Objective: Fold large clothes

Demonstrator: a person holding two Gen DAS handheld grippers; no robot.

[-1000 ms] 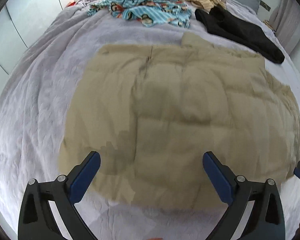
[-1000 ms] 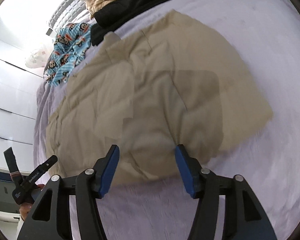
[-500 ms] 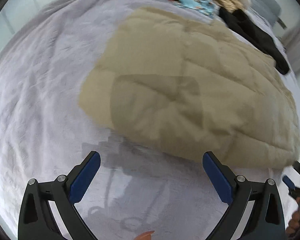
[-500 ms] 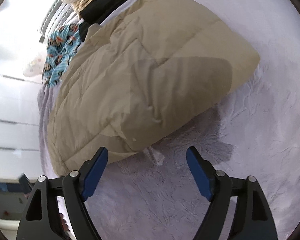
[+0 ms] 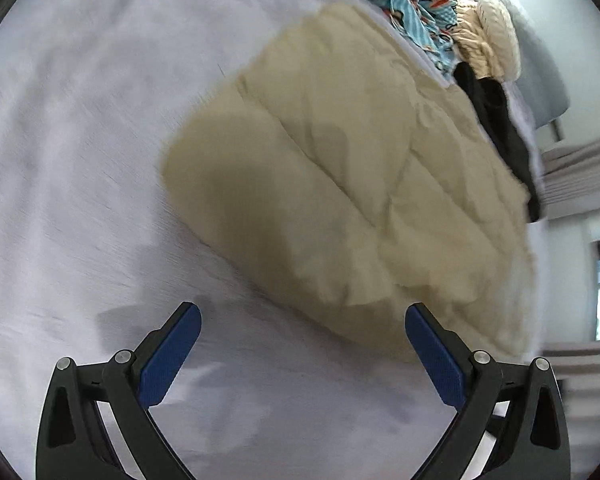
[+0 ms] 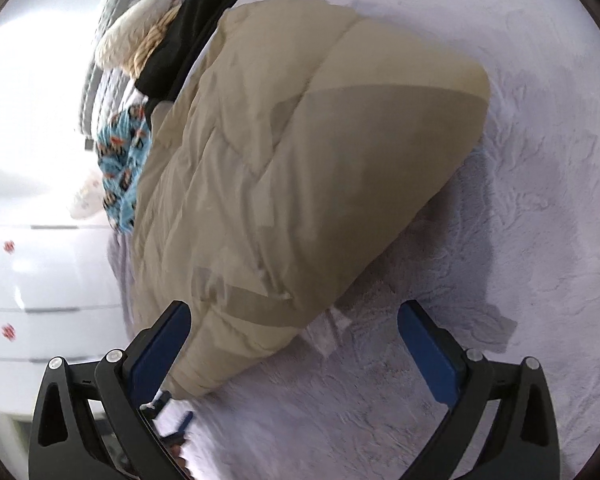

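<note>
A large beige quilted jacket (image 5: 352, 184) lies folded flat on the pale lilac bedspread (image 5: 80, 160); it also shows in the right wrist view (image 6: 292, 168). My left gripper (image 5: 302, 336) is open and empty, low over the bedspread just short of the jacket's near left edge. My right gripper (image 6: 294, 336) is open and empty, its jaws either side of the jacket's near right corner, not closed on it. The tip of the left gripper (image 6: 180, 428) shows at the bottom of the right wrist view.
A blue cartoon-print garment (image 5: 416, 4), a cream knit (image 5: 492, 36) and a black garment (image 5: 504, 128) lie beyond the jacket at the far end of the bed. White cabinets (image 6: 40, 280) stand beside the bed. A grey headboard (image 5: 540, 76) is behind.
Both grippers have drawn back from over the jacket and dropped lower toward its near side corners. The right gripper's jaws have opened wider. The jacket has not moved.
</note>
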